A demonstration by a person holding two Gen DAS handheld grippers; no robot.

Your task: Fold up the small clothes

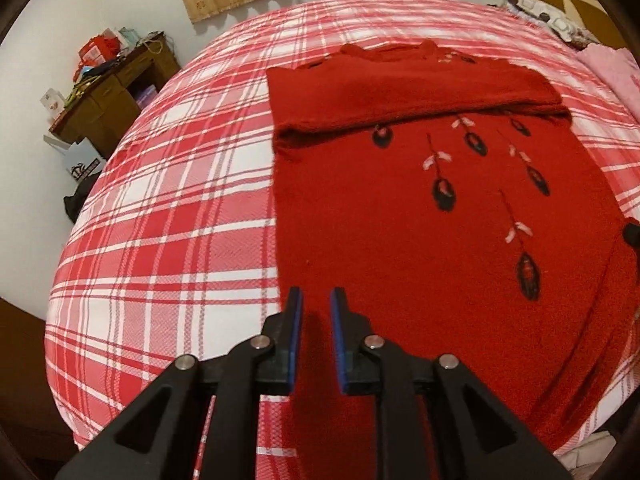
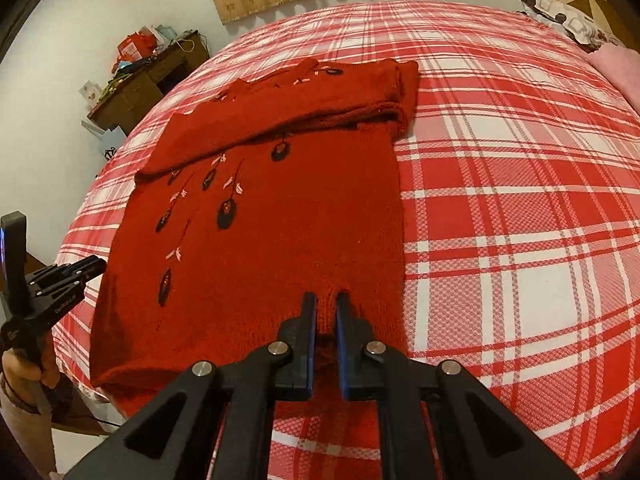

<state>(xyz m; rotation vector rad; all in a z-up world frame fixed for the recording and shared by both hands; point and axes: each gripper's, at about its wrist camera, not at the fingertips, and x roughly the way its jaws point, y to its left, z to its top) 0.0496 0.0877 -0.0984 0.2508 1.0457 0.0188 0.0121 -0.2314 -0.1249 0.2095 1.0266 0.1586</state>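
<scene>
A red knitted sweater (image 1: pixel 420 200) with dark leaf embroidery lies flat on the red-and-white plaid bed (image 1: pixel 160 220), sleeves folded across its top, long axis running from bottom centre to upper centre of both frames. The left gripper (image 1: pixel 316 300) hangs at its near left corner, fingers narrow, holding nothing; the right gripper (image 2: pixel 326 304) pinches hem fabric at the near right corner.

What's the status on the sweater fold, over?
Left gripper slightly parted, right gripper pinching near hem of red knitted sweater. Sleeves already folded across chest, body flat on red-and-white plaid bedspread. Nothing in the way.
</scene>
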